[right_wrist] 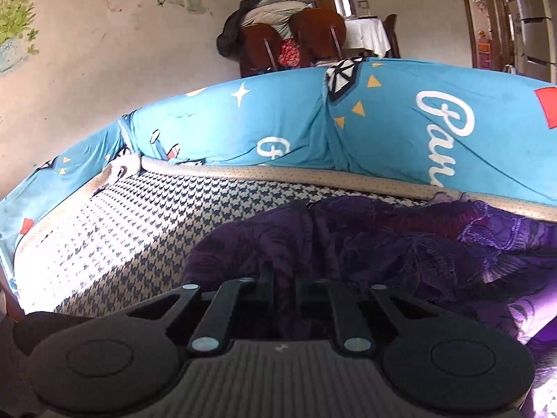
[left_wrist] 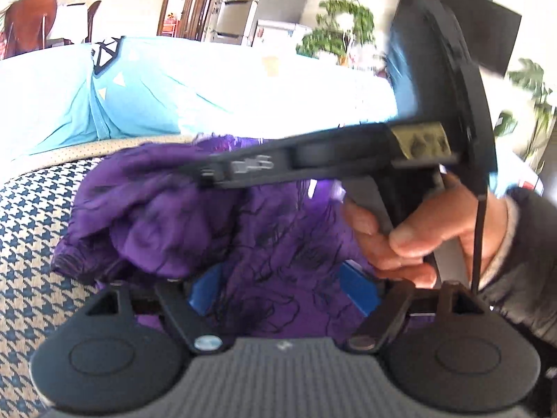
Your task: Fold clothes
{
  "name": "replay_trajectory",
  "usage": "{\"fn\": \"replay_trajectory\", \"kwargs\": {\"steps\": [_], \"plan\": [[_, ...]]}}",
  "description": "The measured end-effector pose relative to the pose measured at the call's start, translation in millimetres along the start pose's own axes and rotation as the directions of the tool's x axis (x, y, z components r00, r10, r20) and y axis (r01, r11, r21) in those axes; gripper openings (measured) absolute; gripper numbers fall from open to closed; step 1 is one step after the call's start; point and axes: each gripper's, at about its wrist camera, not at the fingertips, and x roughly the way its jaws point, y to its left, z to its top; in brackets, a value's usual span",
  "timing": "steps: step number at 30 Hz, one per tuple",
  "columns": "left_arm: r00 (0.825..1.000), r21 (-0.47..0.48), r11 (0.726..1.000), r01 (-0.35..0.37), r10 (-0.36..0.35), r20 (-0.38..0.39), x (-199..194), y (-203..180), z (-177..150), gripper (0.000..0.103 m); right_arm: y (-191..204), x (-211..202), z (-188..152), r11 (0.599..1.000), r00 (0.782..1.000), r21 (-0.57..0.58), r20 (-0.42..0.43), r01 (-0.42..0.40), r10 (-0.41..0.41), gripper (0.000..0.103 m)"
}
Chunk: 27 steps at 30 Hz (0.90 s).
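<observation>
A crumpled purple garment (left_wrist: 167, 209) with dark line patterns lies on the houndstooth seat of a sofa (left_wrist: 31, 216). My left gripper (left_wrist: 282, 289) is open. Its blue pads (left_wrist: 205, 291) stand wide apart just over the near part of the cloth and do not press on it. A hand (left_wrist: 410, 240) holds my right gripper (left_wrist: 203, 176) across the left wrist view, its tip in a raised fold of the garment. In the right wrist view the right gripper (right_wrist: 283, 278) has its fingers close together, shut on the purple garment (right_wrist: 383, 244) bunched there.
A turquoise printed cover (right_wrist: 383, 122) drapes the sofa back behind the seat (right_wrist: 139, 226). Chairs piled with clothes (right_wrist: 278, 28) stand beyond it. Potted plants (left_wrist: 337, 28) and a fridge (left_wrist: 240, 3) are in the background. A dark sleeve (left_wrist: 522, 264) is at the right edge.
</observation>
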Motion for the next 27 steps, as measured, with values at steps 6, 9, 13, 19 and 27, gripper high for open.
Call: {"fn": "replay_trajectory", "kwargs": {"steps": [6, 9, 13, 19, 27], "plan": [[0.995, -0.164, 0.986, 0.004, 0.012, 0.098, -26, 34, 13, 0.091, -15, -32, 4, 0.969, 0.974, 0.105, 0.017, 0.222, -0.225, 0.011], [0.992, -0.262, 0.964, -0.04, 0.071, 0.109, -28, 54, 14, 0.092, -21, -45, -3, 0.922, 0.932, 0.136, -0.018, 0.362, -0.363, 0.01], [0.988, -0.328, 0.939, -0.1, 0.131, 0.076, -20, 70, 13, 0.092, -32, -52, -23, 0.889, 0.901, 0.155, -0.119, 0.431, -0.417, 0.01], [0.991, -0.316, 0.943, -0.108, 0.128, 0.044, -6, 67, 14, 0.092, -31, -62, -26, 0.932, 0.938, 0.1, -0.026, 0.347, -0.346, 0.012], [0.994, -0.267, 0.958, -0.106, 0.111, 0.005, 4, 54, 8, 0.092, -11, -53, -1, 0.99, 0.987, 0.054, 0.085, 0.133, -0.138, 0.045]]}}
